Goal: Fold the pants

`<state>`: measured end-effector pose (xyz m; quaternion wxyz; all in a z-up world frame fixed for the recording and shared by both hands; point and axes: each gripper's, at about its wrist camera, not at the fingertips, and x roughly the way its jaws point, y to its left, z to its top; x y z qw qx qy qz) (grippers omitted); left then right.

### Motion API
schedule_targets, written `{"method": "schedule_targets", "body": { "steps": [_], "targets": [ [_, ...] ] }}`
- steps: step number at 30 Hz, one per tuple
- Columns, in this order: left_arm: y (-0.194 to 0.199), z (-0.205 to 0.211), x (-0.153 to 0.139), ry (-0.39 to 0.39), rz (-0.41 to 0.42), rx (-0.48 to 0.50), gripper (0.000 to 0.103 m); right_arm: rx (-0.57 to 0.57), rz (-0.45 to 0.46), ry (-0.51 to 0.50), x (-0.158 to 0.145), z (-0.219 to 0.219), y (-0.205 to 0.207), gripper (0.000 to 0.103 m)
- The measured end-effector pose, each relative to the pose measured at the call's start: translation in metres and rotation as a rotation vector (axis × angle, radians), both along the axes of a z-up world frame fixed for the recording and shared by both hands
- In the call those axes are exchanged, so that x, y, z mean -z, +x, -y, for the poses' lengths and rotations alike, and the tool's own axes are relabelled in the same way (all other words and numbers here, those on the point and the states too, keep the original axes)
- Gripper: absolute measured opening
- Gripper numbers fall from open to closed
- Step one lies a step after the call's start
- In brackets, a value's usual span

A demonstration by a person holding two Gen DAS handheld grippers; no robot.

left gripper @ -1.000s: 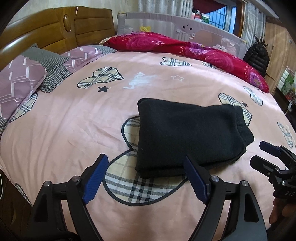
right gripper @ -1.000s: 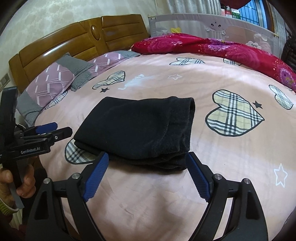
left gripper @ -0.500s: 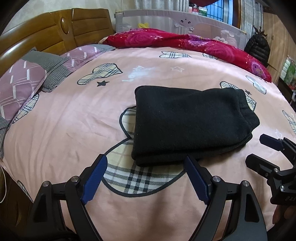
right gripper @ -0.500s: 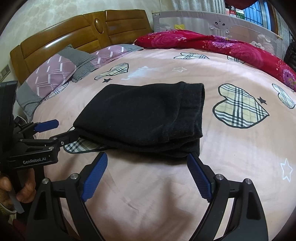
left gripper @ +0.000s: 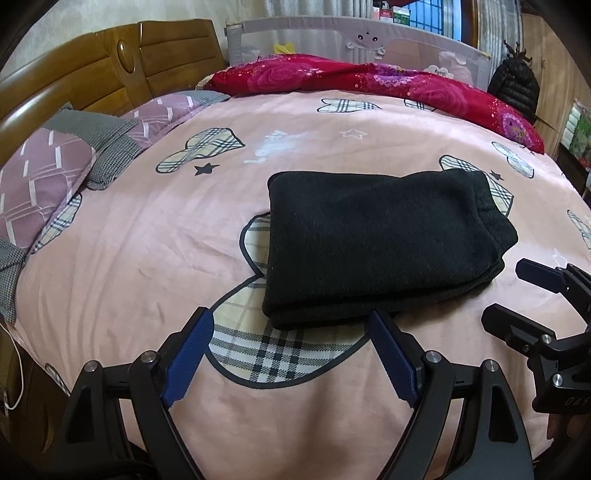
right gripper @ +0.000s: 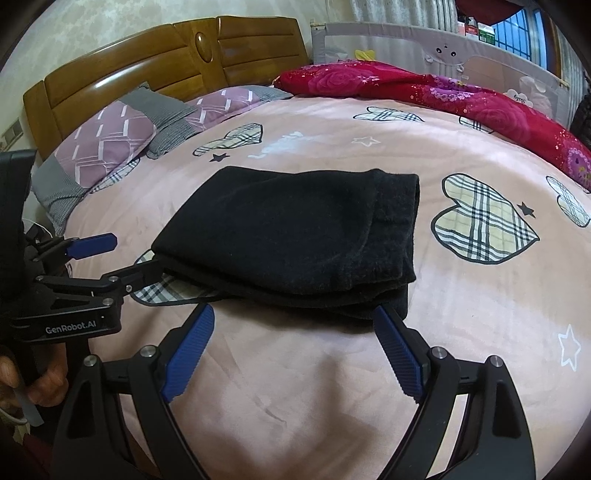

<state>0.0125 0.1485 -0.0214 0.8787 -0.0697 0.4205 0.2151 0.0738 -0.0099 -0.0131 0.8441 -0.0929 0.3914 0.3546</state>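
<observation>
The black pants (left gripper: 369, 240) lie folded into a thick rectangle on the pink bedsheet (left gripper: 147, 258). My left gripper (left gripper: 290, 354) is open at the bundle's near edge, and its right finger pad (left gripper: 391, 358) reaches that edge. From the right wrist view, the left gripper (right gripper: 133, 253) has its lower fingertip against the near left corner of the pants (right gripper: 295, 236); whether it is under the cloth I cannot tell. My right gripper (right gripper: 291, 350) stands open just short of the near edge, holding nothing. It also shows in the left wrist view as the right gripper (left gripper: 508, 293), beside the bundle's right end.
Purple and grey pillows (right gripper: 107, 144) lean on the wooden headboard (right gripper: 166, 59) at the left. A red floral quilt (left gripper: 369, 81) runs along the far side below a grey bed rail (left gripper: 332, 33). A black jacket (left gripper: 513, 85) hangs far right. A hand (right gripper: 40, 387) holds the left gripper.
Both grippers have moved in towards the pants; the bundle now fills more of each view. The left gripper's lower finger has reached the near left corner. The pants have not moved.
</observation>
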Motion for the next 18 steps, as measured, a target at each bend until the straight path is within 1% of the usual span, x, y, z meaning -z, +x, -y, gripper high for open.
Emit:
{"method": "schedule_targets", "body": {
  "steps": [4, 18],
  "targets": [
    [-0.0001, -0.0008, -0.0001, 0.005, 0.001, -0.003, 0.086, 0.012, -0.010, 0.007, 0.0001, 0.0007, 0.0022, 0.088],
    [0.0017, -0.0032, -0.0004, 0.014, -0.007, -0.009, 0.086, 0.006, 0.015, -0.010, -0.0014, -0.0054, 0.0003, 0.089]
  ]
}}
